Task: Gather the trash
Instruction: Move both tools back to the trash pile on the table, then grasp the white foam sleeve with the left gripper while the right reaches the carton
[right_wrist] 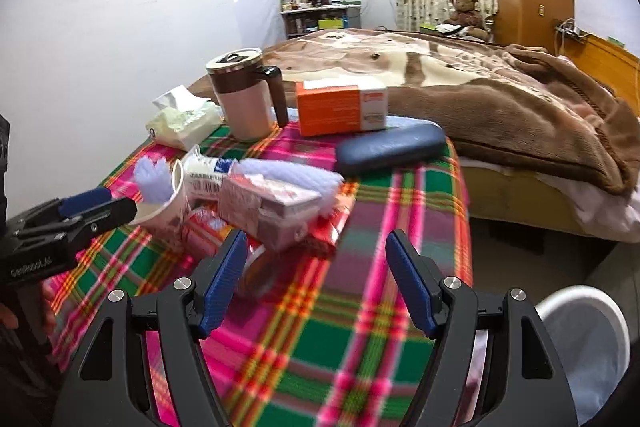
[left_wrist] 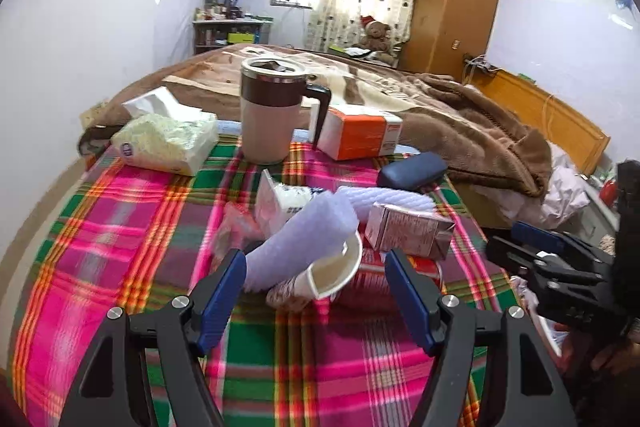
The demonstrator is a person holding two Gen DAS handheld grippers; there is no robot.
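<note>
Left wrist: looking down-forward, close over the plaid cloth (left_wrist: 120, 227)
Right wrist: facing likewise, rightward
Shared: paper cup (left_wrist: 340, 267) (right_wrist: 168, 203), mug (left_wrist: 268, 115) (right_wrist: 244, 95)

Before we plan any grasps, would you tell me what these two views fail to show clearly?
- Paper cup contents: left wrist view, foam sheet stuffed inside hides them.
- Carton print: right wrist view, too blurred to read.
- White bin: right wrist view, cut off by the frame edge and the right gripper.
- Red packet: left wrist view, mostly under cup and carton.
</note>
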